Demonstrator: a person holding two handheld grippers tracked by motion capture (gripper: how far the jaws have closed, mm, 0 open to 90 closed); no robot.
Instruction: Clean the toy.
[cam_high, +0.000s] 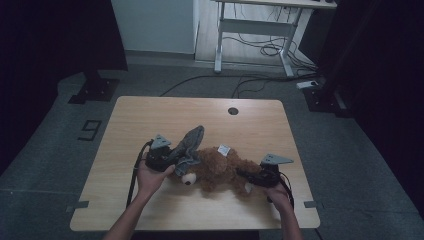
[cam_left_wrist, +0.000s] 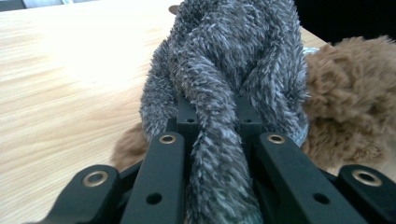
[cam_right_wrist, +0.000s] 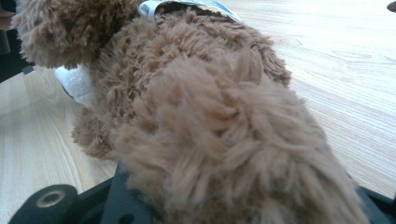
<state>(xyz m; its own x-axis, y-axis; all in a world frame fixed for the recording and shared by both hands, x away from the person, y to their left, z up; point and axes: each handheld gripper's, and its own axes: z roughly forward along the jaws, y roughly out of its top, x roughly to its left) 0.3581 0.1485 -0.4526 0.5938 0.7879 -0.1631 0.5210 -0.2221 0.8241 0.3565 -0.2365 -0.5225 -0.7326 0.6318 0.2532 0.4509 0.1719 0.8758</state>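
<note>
A: Where is the fluffy brown plush toy (cam_high: 220, 170)?
B: Low centre of the frame, on the wooden table (cam_high: 150, 115). The left gripper (cam_left_wrist: 212, 126) pinches its grey furry scarf (cam_left_wrist: 224, 60); the right gripper (cam_high: 250, 176) clamps a brown leg.

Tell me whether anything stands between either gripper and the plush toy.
Nothing visible does. The left gripper is already clamped on the grey fuzzy cloth at the brown plush toy's head; the right gripper has the toy's other end between its jaws.

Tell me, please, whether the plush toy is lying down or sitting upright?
Lying down: the plush toy stretches flat across the table, with the left gripper clamped on its grey scarf.
</note>
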